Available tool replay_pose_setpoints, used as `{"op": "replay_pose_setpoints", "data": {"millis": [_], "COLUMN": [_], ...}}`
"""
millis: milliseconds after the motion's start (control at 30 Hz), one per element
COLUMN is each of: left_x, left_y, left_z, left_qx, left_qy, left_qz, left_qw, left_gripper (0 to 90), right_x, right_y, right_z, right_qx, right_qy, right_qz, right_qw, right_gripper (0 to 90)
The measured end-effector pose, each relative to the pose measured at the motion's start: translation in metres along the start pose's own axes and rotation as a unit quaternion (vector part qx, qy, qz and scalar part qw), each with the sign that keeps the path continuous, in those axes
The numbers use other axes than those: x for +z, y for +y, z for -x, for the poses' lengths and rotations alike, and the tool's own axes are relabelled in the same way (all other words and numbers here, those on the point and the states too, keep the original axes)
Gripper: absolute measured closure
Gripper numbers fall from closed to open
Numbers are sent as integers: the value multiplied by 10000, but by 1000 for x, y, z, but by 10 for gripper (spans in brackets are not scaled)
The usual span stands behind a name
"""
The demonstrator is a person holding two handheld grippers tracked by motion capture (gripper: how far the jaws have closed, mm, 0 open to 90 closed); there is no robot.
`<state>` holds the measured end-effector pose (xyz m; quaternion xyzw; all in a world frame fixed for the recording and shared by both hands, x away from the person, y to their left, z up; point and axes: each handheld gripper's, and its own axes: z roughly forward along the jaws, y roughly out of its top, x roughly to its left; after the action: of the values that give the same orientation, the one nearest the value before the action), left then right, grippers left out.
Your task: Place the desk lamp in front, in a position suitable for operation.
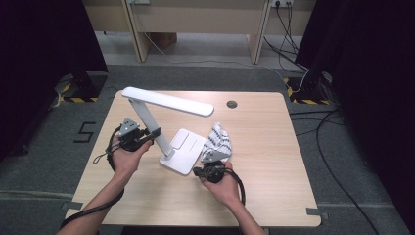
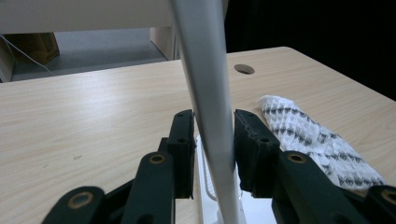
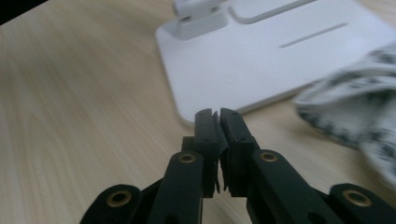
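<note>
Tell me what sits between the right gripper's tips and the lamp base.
Bare tabletop: in the right gripper view the right gripper, shut and empty, points at the lamp base corner just ahead.

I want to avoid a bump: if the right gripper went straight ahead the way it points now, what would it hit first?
Most likely the near edge of the white lamp base: the shut right gripper points straight at it. The patterned cloth lies off to the side. How big the gap is remains unclear.

In the high view, the desk lamp (image 1: 166,125) stands at the middle of the bench (image 1: 264,191), its base (image 1: 183,151) just left of the folded cloth (image 1: 218,142). The left tool (image 1: 147,133) sits around the lamp's post at centre left; the right tool (image 1: 198,171) lies below the base's lower corner, just under the cloth.
</note>
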<state>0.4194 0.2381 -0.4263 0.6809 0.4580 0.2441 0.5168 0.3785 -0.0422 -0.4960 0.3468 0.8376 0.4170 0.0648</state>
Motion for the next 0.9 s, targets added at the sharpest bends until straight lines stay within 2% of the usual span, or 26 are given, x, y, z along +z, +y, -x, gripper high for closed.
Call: {"op": "replay_pose_setpoints", "data": {"millis": [267, 367, 600, 733, 800, 833, 900], "left_x": [-1, -3, -7, -10, -10, -10, -10], "left_y": [-1, -1, -3, -5, -5, -5, -5], "left_z": [2, 4, 6, 8, 9, 9, 9], "left_qx": [-5, 2, 58, 99, 108, 103, 113], "left_qy": [72, 102, 164, 227, 240, 245, 254], "left_qz": [17, 7, 10, 36, 34, 30, 39], "left_qw": [10000, 9999, 9998, 9997, 9996, 9996, 9996], "left_gripper": [714, 715, 712, 705, 702, 702, 699], "right_x": [24, 31, 32, 32, 32, 32, 33], "right_y": [8, 9, 6, 6, 6, 6, 6], "right_z": [-20, -23, -14, -10, -9, -7, -6], "right_qx": [-206, -203, -64, -121, -2, -89, -91], "right_qy": [339, 310, 162, 49, 34, 46, 51], "right_qz": [-341, -473, -571, -515, -516, -492, -468], "right_qw": [9986, 9982, 9982, 9986, 9987, 9987, 9988], "right_gripper": [899, 899, 900, 900, 900, 900, 900]}}
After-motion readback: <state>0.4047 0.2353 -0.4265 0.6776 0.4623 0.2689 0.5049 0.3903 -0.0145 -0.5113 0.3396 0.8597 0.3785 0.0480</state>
